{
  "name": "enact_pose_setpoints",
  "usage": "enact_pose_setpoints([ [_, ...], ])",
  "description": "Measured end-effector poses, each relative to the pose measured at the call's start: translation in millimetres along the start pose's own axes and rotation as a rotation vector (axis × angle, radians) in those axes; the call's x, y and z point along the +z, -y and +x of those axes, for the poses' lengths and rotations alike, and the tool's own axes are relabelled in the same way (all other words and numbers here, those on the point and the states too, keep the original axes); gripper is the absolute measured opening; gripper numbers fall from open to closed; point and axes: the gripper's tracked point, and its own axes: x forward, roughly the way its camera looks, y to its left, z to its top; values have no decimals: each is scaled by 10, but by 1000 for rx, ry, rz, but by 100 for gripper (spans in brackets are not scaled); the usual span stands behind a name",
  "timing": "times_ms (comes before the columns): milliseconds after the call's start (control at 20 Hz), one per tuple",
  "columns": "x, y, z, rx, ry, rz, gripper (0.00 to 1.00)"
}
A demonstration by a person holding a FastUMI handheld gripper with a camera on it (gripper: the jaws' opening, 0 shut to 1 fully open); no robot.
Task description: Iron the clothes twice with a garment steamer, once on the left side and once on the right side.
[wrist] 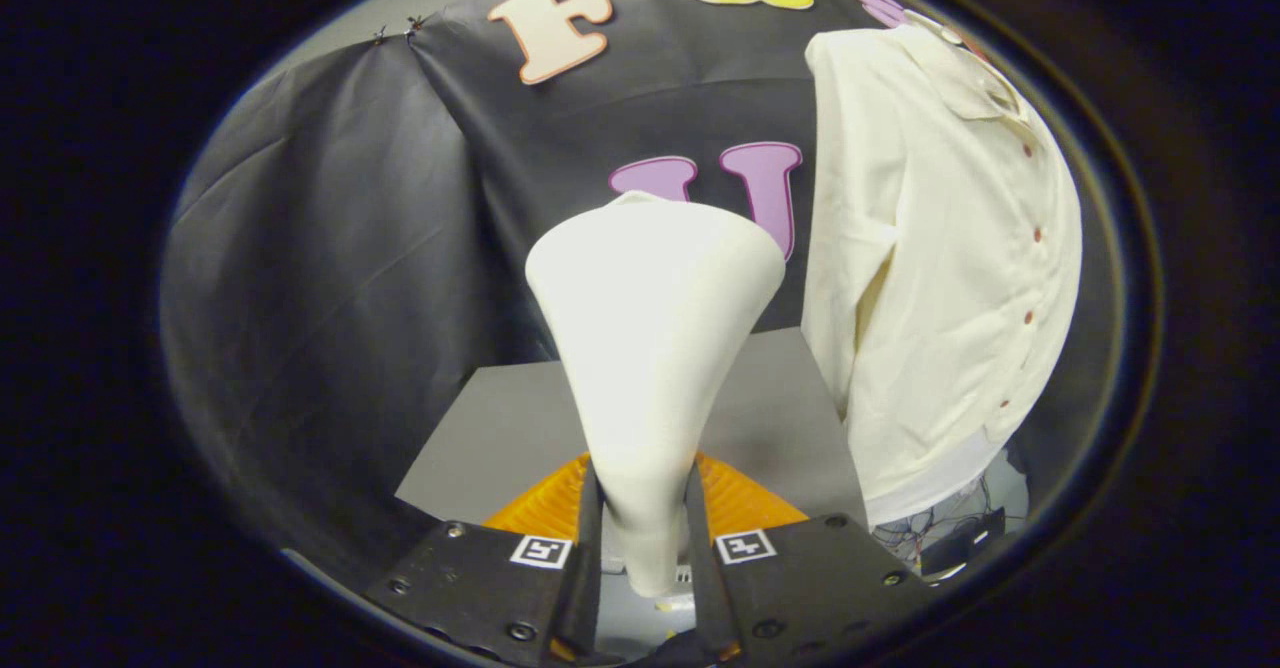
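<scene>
**Steamer in the gripper, shirt hanging off to the right**

Your gripper [645, 548] is closed narrow around the slim handle end of the steamer [650, 348]. Both fingers press against its sides, so the hold looks firm. From between the fingers the steamer rises up and away from you, widening like a funnel to a broad head at the top. Its long axis runs nearly straight ahead along the fingers, leaning a little to the right at the head.

Just beyond the fingers, low down, sits an orange ribbed piece [740, 503], partly hidden behind the steamer. What it is cannot be told. Behind it lies a grey counter [500, 428], and past that the black cloth wall of the booth.

The shirt [940, 278] hangs upright to the right of the steamer head and somewhat farther off. It is pale, with a collar at the top and a row of small buttons running down its front near its far right side. One sleeve hangs down the side nearest the steamer. The steamer head and the shirt are apart, not touching.

By my judgement no pass is under way yet. To begin, you would need to swing the head rightward onto the fabric, with the near sleeve side reached first.
</scene>
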Motion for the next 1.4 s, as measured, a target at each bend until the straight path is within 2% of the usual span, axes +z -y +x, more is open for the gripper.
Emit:
enact_pose_setpoints([
  [100,119,101,-271,1,59,14,38],
  [300,414,516,-745,-50,189,6,38],
  [700,1140,1639,-1476,-219,495,41,38],
  [850,1296,1954,-1518,-267,560,-36,38],
  [1100,1411,2303,-1275,-284,612,-23,38],
  [1400,1398,2310,-736,-222,605,-18,39],
])
